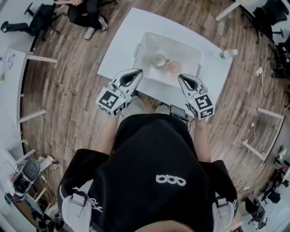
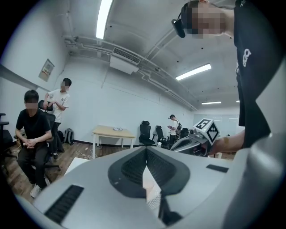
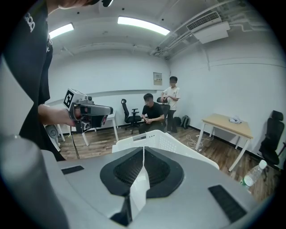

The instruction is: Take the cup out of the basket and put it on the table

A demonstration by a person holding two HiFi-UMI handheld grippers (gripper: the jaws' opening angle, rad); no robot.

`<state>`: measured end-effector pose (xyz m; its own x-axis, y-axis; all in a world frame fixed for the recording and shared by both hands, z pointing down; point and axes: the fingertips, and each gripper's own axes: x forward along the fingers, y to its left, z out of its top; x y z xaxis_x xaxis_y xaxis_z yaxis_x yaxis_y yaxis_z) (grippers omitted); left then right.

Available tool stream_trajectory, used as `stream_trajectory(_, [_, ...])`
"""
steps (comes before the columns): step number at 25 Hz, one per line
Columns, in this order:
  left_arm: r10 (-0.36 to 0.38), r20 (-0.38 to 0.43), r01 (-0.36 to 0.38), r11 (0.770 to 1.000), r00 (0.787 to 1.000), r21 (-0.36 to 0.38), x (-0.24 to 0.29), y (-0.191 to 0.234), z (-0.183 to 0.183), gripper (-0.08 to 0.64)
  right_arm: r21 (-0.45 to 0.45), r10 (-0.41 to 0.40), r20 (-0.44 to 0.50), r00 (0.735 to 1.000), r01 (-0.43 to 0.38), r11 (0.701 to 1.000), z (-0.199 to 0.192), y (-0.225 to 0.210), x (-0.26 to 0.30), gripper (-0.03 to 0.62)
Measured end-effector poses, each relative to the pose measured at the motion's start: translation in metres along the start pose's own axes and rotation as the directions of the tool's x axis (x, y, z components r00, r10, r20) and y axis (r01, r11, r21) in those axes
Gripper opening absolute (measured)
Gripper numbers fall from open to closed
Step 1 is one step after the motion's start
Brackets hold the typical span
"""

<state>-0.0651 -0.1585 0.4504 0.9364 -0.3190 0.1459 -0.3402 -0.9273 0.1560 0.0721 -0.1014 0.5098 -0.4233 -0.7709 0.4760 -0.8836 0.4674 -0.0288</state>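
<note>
**Cup point(image 1: 159, 60) sitting in the basket point(image 1: 139, 53), both grippers closed on nothing**

So the pale cup is down inside the white basket, roughly in the middle, and it looks upright with the open side facing up. There's a pinkish cup point(image 1: 174, 67) right next to it on the right, close enough that I honestly can't tell if they touch. The basket is on the white worktop point(image 1: 121, 41), towards the near side of it.

Left gripper point(image 1: 138, 71) is by the basket's near left corner with its jaws pressed together and nothing between them. You can see the pads meeting at the tip in the left gripper view point(image 2: 146, 150). Right gripper point(image 1: 181, 77) is the same deal: jaws together, nothing in them, tip over the near right part of the basket. In the right gripper view point(image 3: 143, 150) the basket's perforated wall point(image 3: 172, 141) sits just past the closed tips. Neither gripper is touching either cup.

Other stuff: a clear plastic bottle point(image 1: 229, 53) stands at the worktop's far right corner, well apart from the basket. A person point(image 1: 86, 13) is sitting on a chair across the wood floor beyond the worktop.
</note>
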Motion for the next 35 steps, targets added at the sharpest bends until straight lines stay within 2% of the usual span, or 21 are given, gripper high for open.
stream_trajectory(6, [-0.001, 0.004, 0.001, 1.000, 1.000, -0.008, -0.003, 0.015, -0.002, 0.008, -0.021, 0.018, -0.040, 0.999, -0.019, 1.000, 0.002, -0.002, 0.026, 0.026])
stream_trajectory(10, [0.010, 0.005, -0.010, 1.000, 1.000, -0.018, -0.003, 0.018, -0.005, 0.008, -0.063, 0.044, -0.104, 0.994, -0.051, 0.997, -0.002, -0.012, 0.048, 0.026])
stream_trajectory(13, [0.017, 0.006, -0.017, 1.000, 1.000, -0.023, -0.006, 0.023, -0.008, 0.008, -0.106, 0.076, -0.169, 0.983, -0.095, 0.990, -0.005, -0.020, 0.079, 0.028])
stream_trajectory(16, [0.035, 0.011, -0.035, 0.999, 0.999, -0.025, -0.005, 0.026, -0.010, 0.008, -0.147, 0.114, -0.260, 0.959, -0.157, 0.977, -0.017, -0.032, 0.115, 0.028])
stream_trajectory(20, [0.058, 0.016, -0.057, 0.998, 0.998, -0.036, -0.008, 0.032, -0.013, 0.008, -0.201, 0.135, -0.405, 0.904, -0.233, 0.952, -0.046, -0.044, 0.165, 0.029])
stream_trajectory(24, [0.078, 0.020, -0.078, 0.996, 0.997, -0.035, -0.012, 0.036, -0.014, 0.008, -0.232, 0.138, -0.542, 0.829, -0.305, 0.924, -0.083, -0.053, 0.204, 0.034])
stream_trajectory(27, [0.100, 0.022, -0.099, 0.994, 0.995, -0.042, -0.019, 0.042, -0.016, 0.008, -0.238, 0.114, -0.625, 0.772, -0.327, 0.915, -0.111, -0.064, 0.226, 0.053])
stream_trajectory(31, [0.132, 0.017, -0.131, 0.990, 0.991, -0.051, -0.031, 0.052, -0.020, 0.008, -0.206, 0.102, -0.716, 0.690, -0.350, 0.914, -0.142, -0.073, 0.247, 0.090])
stream_trajectory(33, [0.145, 0.015, -0.144, 0.988, 0.989, -0.054, -0.034, 0.056, -0.023, 0.008, -0.176, 0.126, -0.734, 0.667, -0.367, 0.913, -0.150, -0.071, 0.257, 0.091])
stream_trajectory(35, [0.156, 0.013, -0.155, 0.986, 0.988, -0.056, -0.035, 0.060, -0.025, 0.008, -0.122, 0.188, -0.739, 0.647, -0.403, 0.907, -0.156, -0.061, 0.266, 0.091])
